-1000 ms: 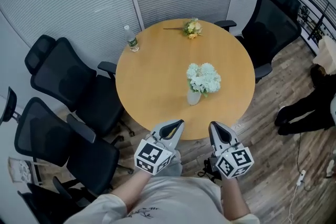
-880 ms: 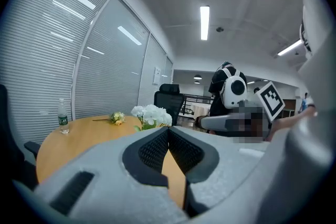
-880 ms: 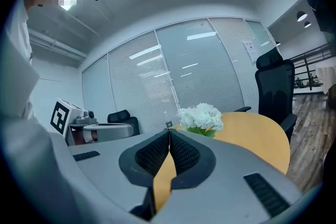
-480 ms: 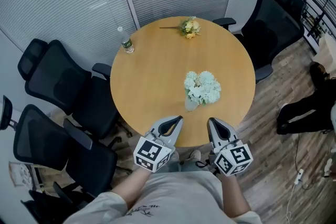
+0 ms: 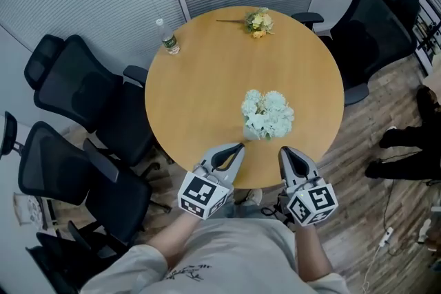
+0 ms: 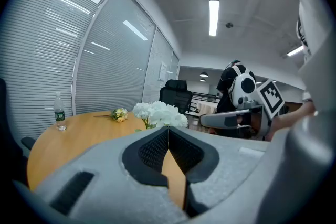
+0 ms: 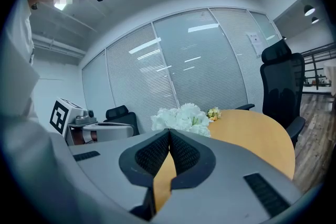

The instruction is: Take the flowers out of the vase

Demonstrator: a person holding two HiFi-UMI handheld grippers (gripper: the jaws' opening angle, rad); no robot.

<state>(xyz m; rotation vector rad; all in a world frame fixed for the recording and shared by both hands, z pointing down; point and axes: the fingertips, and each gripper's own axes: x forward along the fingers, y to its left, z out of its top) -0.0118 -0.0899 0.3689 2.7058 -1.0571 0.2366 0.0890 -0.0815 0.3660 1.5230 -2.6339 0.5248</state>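
Note:
A bunch of white flowers (image 5: 267,111) stands upright in a small clear vase (image 5: 252,132) near the front of the round wooden table (image 5: 200,86). The same white flowers (image 6: 160,113) rise just past the left jaws, and the flowers (image 7: 179,118) show beyond the right jaws too. My left gripper (image 5: 236,147) is shut and empty at the table's near edge, left of the vase. My right gripper (image 5: 284,151) is shut and empty, just right of the vase. A yellow posy (image 5: 258,22) lies at the table's far edge.
A water bottle (image 5: 169,38) stands at the table's far left rim. Black office chairs (image 5: 76,89) crowd the left side, and another chair (image 5: 375,31) is at the right. Slatted blinds close off the far wall.
Both grippers have moved forward together towards the table, their tips now over its near edge. The vase with flowers sits closer to them. Nothing was gripped.

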